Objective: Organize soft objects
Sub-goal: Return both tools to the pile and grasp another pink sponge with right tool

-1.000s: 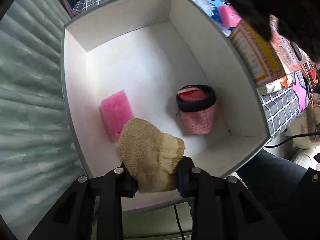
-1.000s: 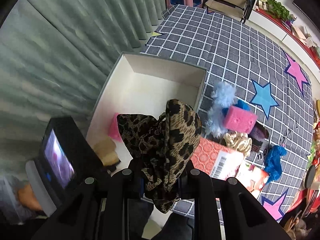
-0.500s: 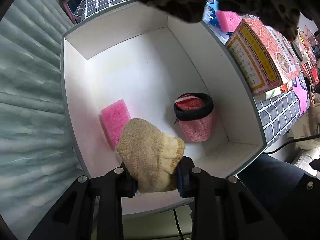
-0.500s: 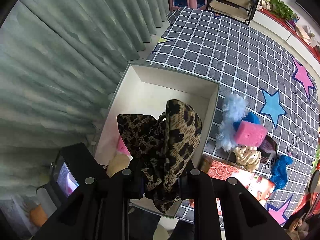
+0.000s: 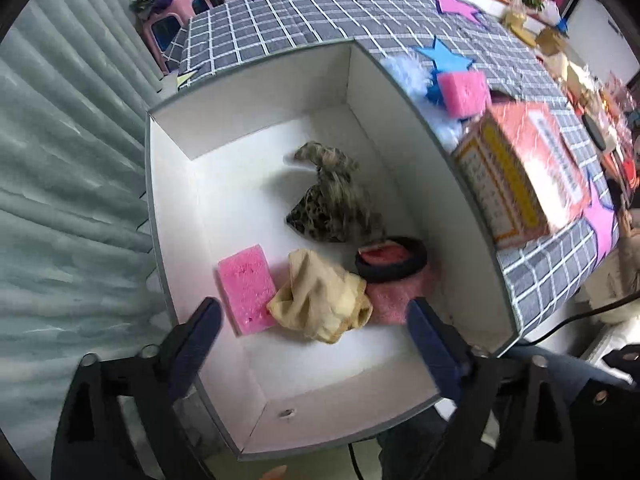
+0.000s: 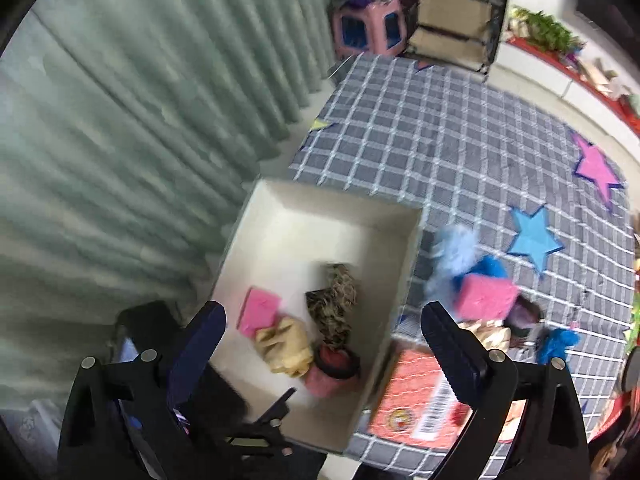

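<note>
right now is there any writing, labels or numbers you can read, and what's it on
Nothing can be read as words.
Red and yellow carton: rows of print on its yellow side and red top, too blurred to read.
Same carton from the right wrist view: a barcode and a round seal, digits too small.
White box and its soft things: no text.

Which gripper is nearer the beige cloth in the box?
Left. The left gripper hangs just above the beige cloth, jaws opening around nothing. The right gripper sits higher, seeing the whole box.
</note>
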Available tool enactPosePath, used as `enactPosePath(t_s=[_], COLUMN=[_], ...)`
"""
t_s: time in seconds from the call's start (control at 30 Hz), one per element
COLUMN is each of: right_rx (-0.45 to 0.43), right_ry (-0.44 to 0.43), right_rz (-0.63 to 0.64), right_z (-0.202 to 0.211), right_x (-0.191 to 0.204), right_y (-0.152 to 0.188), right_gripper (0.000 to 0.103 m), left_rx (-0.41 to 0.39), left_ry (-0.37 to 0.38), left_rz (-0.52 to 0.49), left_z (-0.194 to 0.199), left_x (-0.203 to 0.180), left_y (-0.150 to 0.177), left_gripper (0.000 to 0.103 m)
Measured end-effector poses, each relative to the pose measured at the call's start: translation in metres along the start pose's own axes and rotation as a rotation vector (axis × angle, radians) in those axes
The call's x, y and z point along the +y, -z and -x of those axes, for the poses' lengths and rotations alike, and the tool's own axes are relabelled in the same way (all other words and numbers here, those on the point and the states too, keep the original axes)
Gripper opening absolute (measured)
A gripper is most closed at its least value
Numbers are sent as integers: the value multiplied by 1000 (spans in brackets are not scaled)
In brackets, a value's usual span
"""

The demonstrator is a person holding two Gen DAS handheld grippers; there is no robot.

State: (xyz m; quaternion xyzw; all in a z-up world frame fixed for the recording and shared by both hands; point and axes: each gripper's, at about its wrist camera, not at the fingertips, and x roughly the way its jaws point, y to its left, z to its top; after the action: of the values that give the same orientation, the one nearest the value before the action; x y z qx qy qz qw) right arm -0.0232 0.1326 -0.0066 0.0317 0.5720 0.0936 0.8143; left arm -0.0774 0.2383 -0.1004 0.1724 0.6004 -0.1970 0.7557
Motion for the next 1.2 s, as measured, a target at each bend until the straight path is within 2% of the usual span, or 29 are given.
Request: enactPosePath(t_s=[0.2,0.33,0.6,0.77,1.03,1.2], right_rx=[-38,-65,0,57,76,110], right_ry=[30,95,207,218,203,197], right_rz=[-111,-220,-404,-543,-703,-694], right_z=[20,36,41,35,34,23], right_x=[-39,-76,-149,-186,-222,-236], right_y=[8,23,77,115,149,149], right_gripper=[102,102,102,102,102,102], left_rx=[-80,-101,-99,-96,-94,-96], left_ry=[91,136,197,225,248,236], left_rz=[95,139,156,159,161,191], left_z=[14,26,44,49,56,60], left_x=[16,21,12,3,-15,-18], left_y=[-12,-20,-38,-51,-74,-82], left_gripper=[103,103,103,103,103,103])
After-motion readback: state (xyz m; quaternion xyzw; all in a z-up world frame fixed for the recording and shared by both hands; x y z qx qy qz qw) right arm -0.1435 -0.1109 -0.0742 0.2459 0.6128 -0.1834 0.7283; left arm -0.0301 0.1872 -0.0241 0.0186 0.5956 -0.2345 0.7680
